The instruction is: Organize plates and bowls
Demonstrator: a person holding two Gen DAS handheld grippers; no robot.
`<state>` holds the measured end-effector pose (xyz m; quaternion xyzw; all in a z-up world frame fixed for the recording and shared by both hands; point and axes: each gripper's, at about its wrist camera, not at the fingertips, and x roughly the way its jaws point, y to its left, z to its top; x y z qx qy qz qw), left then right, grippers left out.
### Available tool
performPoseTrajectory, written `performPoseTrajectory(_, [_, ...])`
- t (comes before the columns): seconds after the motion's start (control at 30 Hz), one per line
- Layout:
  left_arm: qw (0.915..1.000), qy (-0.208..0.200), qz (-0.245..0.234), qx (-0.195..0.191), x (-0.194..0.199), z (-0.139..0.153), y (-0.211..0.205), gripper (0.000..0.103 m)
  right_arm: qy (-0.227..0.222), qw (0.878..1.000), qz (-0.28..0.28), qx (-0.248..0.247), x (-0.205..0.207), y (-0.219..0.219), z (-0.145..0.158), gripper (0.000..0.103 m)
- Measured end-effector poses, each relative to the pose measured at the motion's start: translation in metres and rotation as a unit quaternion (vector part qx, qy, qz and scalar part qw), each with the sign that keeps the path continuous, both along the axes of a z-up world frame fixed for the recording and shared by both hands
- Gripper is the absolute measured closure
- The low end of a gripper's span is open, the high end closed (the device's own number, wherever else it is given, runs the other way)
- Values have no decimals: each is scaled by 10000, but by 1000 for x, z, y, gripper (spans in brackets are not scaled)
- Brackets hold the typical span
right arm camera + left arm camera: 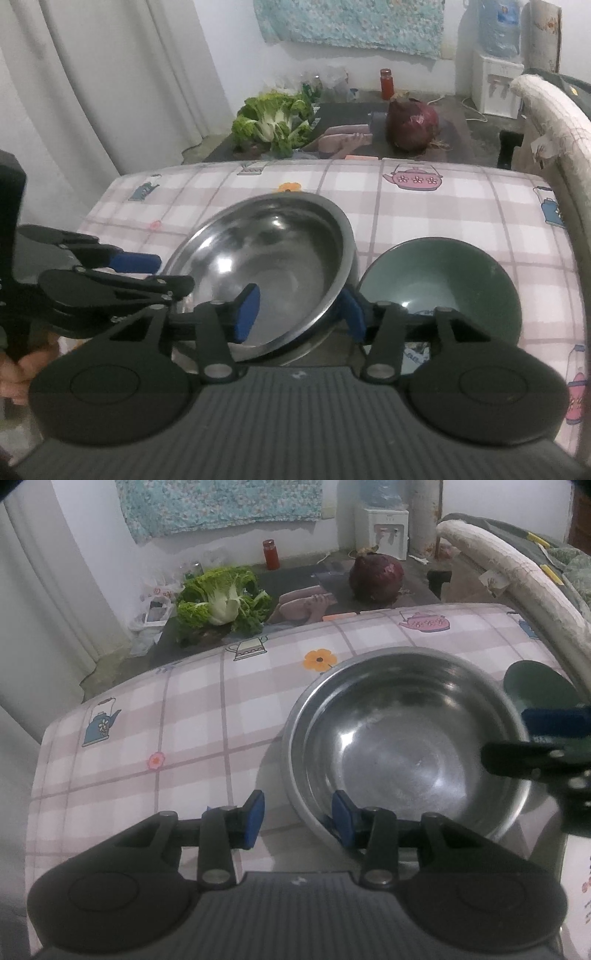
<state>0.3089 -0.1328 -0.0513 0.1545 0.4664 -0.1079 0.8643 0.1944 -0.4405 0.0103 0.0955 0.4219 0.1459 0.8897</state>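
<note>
Two bowls are seen on a desk (192, 716) covered with a checked cloth printed with teapots and flowers. A large steel bowl (402, 738) sits toward the near edge, and a smaller green bowl (439, 280) stands just beside it on its right, the two rims close together or touching.

The steel bowl's rim is straddled from two sides. In the left wrist view, the left hand-held gripper (297, 821) is set over the near rim, with one blue pad outside the bowl and the other inside; the pads are parted and a clear gap is seen between the outer pad and the wall, so no grip is shown. In the right wrist view, the right hand-held gripper (299, 314) is placed across the bowl's right rim, one pad inside and the other between the two bowls; its fingers stand apart from the metal, and no hold is made out. The steel bowl appears tilted in that view.

Beyond the desk, leafy greens (221, 602), a red cabbage (376, 578) and a red-capped jar (271, 554) are seen.
</note>
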Motion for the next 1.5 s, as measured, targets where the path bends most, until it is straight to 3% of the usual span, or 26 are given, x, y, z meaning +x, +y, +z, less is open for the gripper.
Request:
performPoseTrajectory(0.07, [10000,5,2,-6,0,-1,0,61,-82,9999,-73,-32,-3,-3,4,39])
performPoseTrajectory(0.13, [10000,4,-4,-2,0,-1,0,61,-144,9998,-116,7,-4,-7,8,36])
performPoseTrajectory(0.37, [9999,30,2,127,1,-8,-5,61,-296,9984,-353,316,-13,-29,20,36])
performPoseTrajectory(0.6, [9994,-38,57,327,3,-12,-5,53,-351,9966,-574,472,-31,-51,24,36])
performPoseTrajectory(0.97, [9977,59,537,417,-2,-11,38,53,-341,9958,-719,447,-55,-66,28,36])
performPoseTrajectory(1.1, [9967,149,760,237,-4,-6,56,53,-300,9958,-748,427,-62,-67,29,36])
performPoseTrajectory(1.2, [9971,-57,757,64,-13,9,60,53,-297,9959,-763,391,-66,-68,32,36])
performPoseTrajectory(1.37, [9975,-496,419,-282,-32,45,45,38,-389,9953,-822,323,-74,-74,43,34])
performPoseTrajectory(1.5, [9966,-494,-56,-652,-43,62,16,25,-480,9945,-906,230,-81,-83,50,31])
